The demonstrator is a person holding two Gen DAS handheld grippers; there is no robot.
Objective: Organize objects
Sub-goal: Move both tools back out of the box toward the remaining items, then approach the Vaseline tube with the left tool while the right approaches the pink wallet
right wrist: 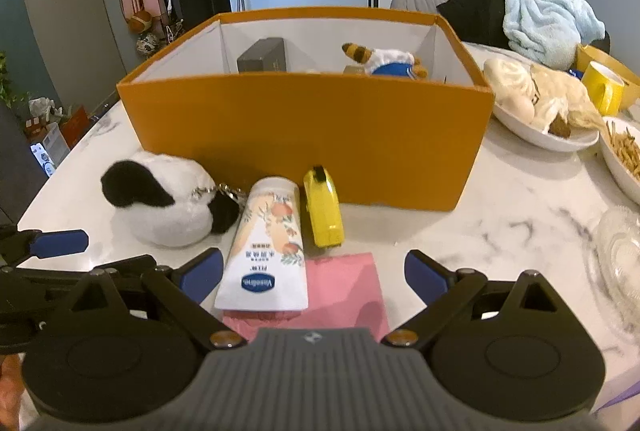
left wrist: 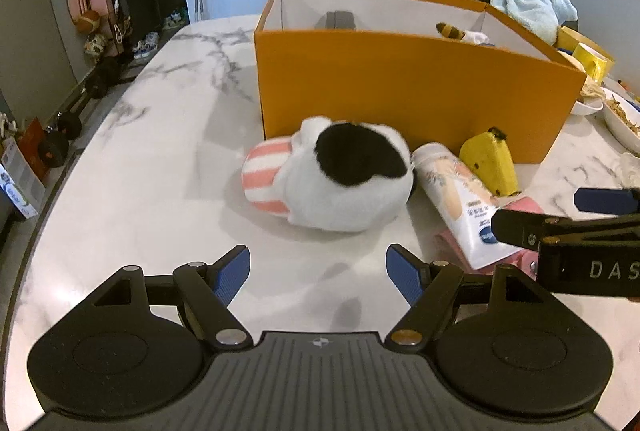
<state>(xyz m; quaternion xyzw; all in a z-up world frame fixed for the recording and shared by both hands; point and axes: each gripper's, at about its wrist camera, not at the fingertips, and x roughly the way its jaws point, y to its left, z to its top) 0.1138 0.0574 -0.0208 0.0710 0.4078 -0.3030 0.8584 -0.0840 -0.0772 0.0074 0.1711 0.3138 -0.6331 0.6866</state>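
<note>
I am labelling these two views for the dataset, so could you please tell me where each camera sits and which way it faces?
Left wrist: on the left claw, angled down at the white and black plush toy; its open blue pads show, with the right claw entering at the right.
Right wrist: on the right claw, aimed at the white lotion tube and pink pouch; the left claw shows at the left.
Shared: orange cardboard box, yellow tape measure, marble table.

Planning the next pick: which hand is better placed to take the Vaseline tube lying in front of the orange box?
Right. The right tool is open with the Vaseline tube lying straight ahead between its fingers. The left tool faces the plush toy instead, with the tube off to its side.
</note>
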